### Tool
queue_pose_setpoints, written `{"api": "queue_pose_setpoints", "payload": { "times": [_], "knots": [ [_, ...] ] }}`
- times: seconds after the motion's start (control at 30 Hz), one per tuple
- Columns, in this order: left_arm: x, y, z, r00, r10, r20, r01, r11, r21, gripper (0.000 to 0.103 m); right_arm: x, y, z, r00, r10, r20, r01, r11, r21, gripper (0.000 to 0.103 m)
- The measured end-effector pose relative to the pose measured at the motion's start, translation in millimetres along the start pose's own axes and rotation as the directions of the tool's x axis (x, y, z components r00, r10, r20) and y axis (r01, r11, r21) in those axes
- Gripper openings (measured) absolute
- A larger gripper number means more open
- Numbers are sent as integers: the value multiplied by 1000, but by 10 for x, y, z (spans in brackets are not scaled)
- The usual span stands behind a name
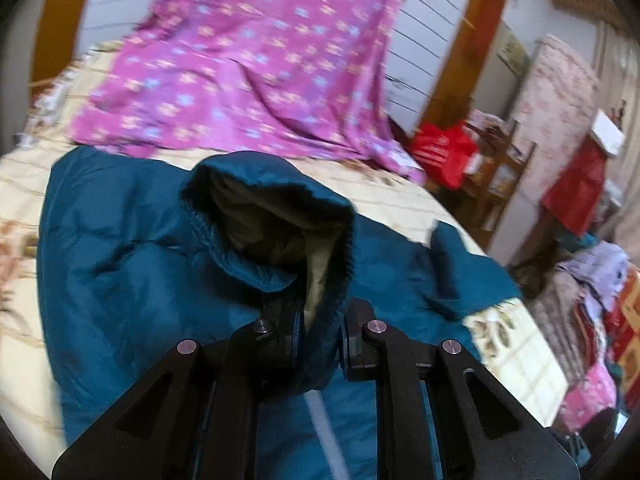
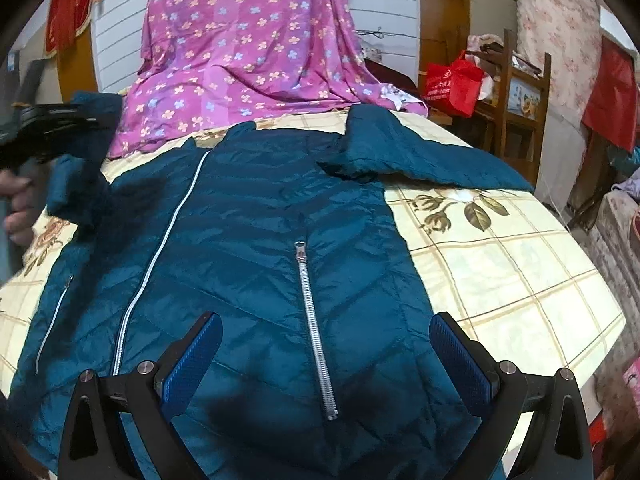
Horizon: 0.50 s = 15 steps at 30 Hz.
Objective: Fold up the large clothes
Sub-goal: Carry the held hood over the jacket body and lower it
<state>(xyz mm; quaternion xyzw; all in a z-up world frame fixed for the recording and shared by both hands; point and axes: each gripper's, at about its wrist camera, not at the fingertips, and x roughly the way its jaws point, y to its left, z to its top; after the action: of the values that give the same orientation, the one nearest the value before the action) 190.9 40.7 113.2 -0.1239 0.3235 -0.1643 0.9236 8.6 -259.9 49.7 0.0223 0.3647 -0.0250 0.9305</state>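
Observation:
A teal quilted jacket (image 2: 256, 248) lies front up on the bed, with a white front zip and a silver pocket zip (image 2: 316, 328). My left gripper (image 1: 320, 328) is shut on the jacket's sleeve cuff (image 1: 272, 216) and holds it lifted, its grey lining showing. In the right wrist view the left gripper (image 2: 86, 122) sits at the far left with that sleeve (image 2: 80, 176) hanging from it, a hand behind. The other sleeve (image 2: 404, 152) lies folded in across the upper chest. My right gripper (image 2: 328, 360) stands open low over the jacket's hem, nothing between its blue pads (image 2: 192, 360).
The bed has a cream checked sheet (image 2: 500, 264) with flower prints. A purple floral cloth (image 2: 248, 48) drapes over the far end. A red bag (image 2: 452, 84), a wooden rack (image 2: 520, 92) and piled clothes (image 1: 596, 276) crowd the right side beyond the bed's edge.

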Motion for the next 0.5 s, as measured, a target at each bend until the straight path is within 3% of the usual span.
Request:
{"api": "queue_pose_setpoints", "payload": {
  "times": [0.2,0.3,0.47,0.5],
  "knots": [
    [613,-595,-32,990,-125,-67,127,992,26,13,-1,-138,-14,1000,-12,-12,12,1000,-3,103],
    [887,-711,-86,983,-150,-105,152,988,15,13,5,-253,-27,1000,-10,-21,10,1000,28,103],
    [1287,-727,-263,975,-130,-179,129,991,-20,15,33,-346,-40,999,7,-36,-4,998,70,103],
    [1332,-710,-334,973,-124,-196,121,992,-31,22,38,-341,-40,999,7,-37,-5,998,68,103]
  ]
}}
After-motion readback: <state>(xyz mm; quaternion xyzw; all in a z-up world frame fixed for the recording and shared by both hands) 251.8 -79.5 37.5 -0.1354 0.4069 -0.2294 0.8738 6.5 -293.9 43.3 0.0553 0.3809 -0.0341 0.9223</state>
